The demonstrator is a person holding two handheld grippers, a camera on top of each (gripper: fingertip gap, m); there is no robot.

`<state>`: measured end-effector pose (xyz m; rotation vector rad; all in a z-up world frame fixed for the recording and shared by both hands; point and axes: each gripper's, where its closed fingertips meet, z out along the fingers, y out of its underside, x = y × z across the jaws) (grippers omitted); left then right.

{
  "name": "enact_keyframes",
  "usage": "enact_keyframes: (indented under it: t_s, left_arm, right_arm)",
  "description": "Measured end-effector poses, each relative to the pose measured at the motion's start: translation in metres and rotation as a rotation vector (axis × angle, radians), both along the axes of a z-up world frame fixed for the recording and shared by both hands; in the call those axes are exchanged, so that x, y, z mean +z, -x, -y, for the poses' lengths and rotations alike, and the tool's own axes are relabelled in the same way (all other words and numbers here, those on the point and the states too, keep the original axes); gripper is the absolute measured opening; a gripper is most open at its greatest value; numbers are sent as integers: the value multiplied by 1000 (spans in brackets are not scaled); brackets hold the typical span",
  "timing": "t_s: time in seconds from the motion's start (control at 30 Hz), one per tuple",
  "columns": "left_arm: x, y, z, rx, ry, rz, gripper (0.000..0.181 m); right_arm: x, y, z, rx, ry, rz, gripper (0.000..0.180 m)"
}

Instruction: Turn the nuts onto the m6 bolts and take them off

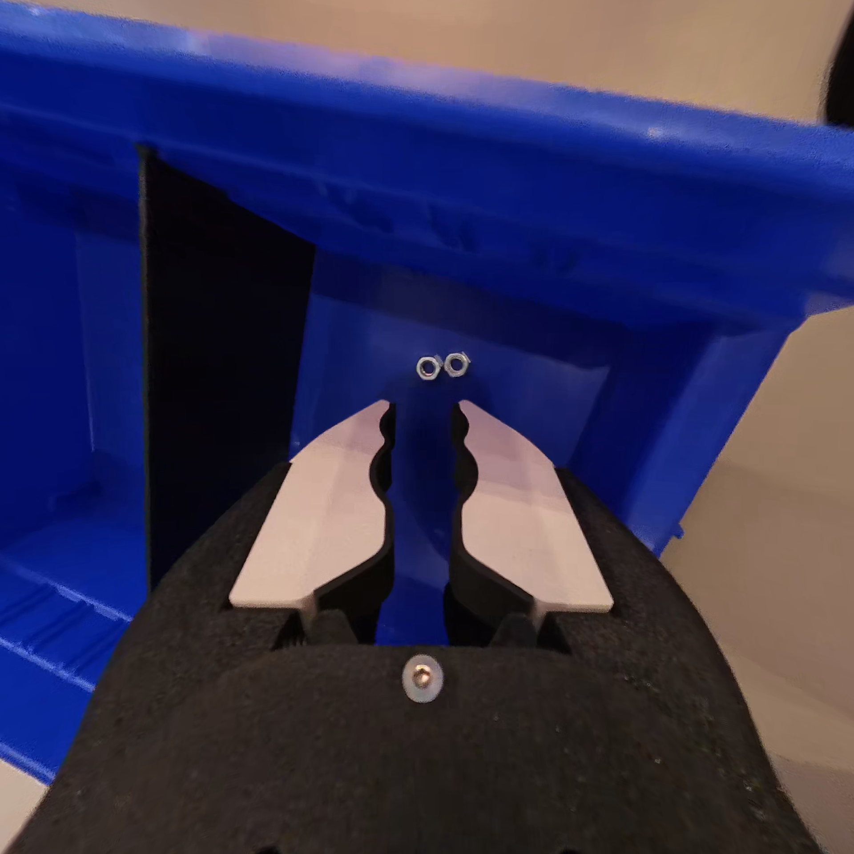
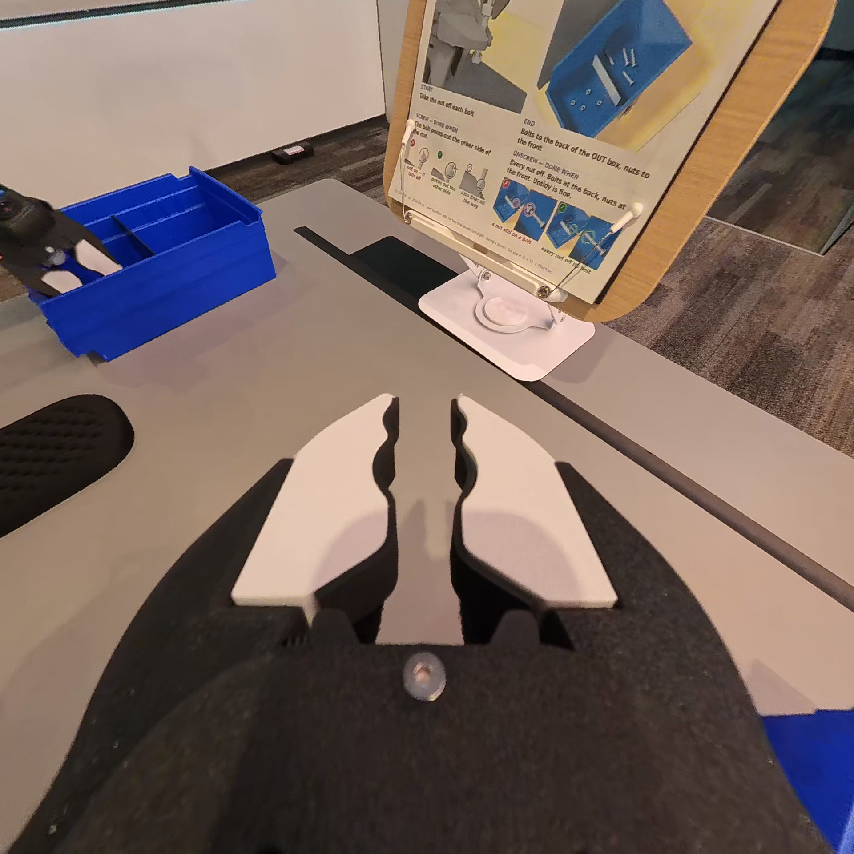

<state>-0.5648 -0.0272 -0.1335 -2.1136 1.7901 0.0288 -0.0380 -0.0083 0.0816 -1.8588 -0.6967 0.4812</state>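
Steel nuts (image 1: 442, 367) lying flat, touching, blue bin (image 1: 508, 152)

Left gripper (image 1: 424, 406): black, grainy-textured body flared wide toward camera; two pale, near-white fingers (image 1: 323, 499) tapered to points, inner edges lined with wavy black pads. Silver screw (image 1: 422, 678) on clear washer sat centred below finger roots. Right gripper (image 2: 425, 401) matched: same black body, white fingers (image 2: 522, 508), scalloped black lining, central silver screw (image 2: 423, 676).
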Motion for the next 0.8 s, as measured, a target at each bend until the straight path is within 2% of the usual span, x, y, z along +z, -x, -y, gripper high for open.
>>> enact_keyframes:
  t_s: [0.2,0.3,0.8]
  left_arm:
    - [-5,-4,-1,-77,22,-6,25]
    - [-8,-5,-2,-103,27,-21,25]
    - [-10,-13,-6,-164,104,12,21]
  right_arm:
    - [-6,6,4,41,21,9,19]
    - [-11,3,1,7,57,14,19]
    - [-29,2,1,11,114,71,19]
